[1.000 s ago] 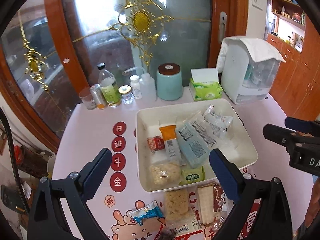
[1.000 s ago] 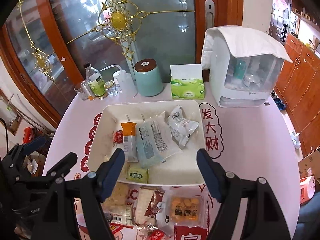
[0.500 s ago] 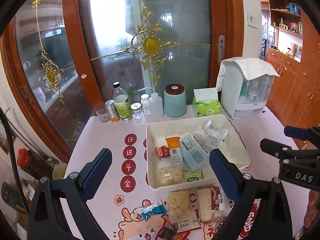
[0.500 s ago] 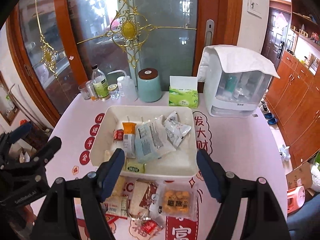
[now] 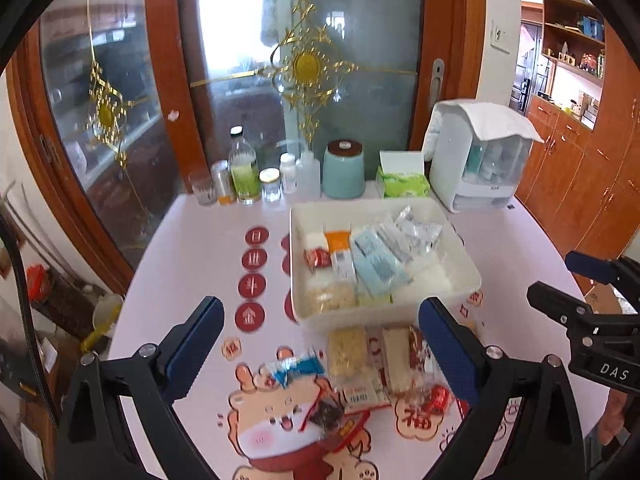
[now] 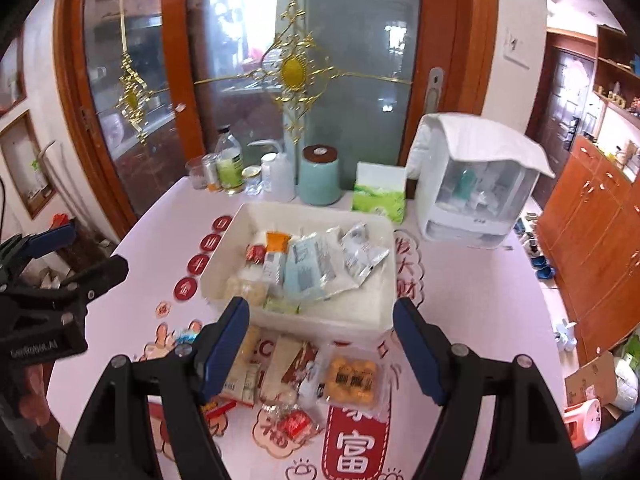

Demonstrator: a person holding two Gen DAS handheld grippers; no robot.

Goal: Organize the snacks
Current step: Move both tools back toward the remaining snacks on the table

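Hovering over the table [image 5: 192,240], the left gripper [image 5: 320,344] and right gripper [image 6: 320,340] both stand apart, holding nothing. Ahead of each sits the white tray [image 5: 464,276] of snacks [image 6: 308,264]; loose packets [image 6: 352,376] lie just below the fingertips. "DAS" reads on the right gripper — only in the left view; the cloth's red "富" [image 6: 352,448] shows only in the right view — packet labels are probably too blurred to read.

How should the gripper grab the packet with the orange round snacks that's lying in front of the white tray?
Probably from above, pinching across its two side edges. The orange snack packet lies flat on the table, so there is no way under it. The right gripper, jaws open and empty, hangs nearest. The white tray sits just behind, so come down on the near half.
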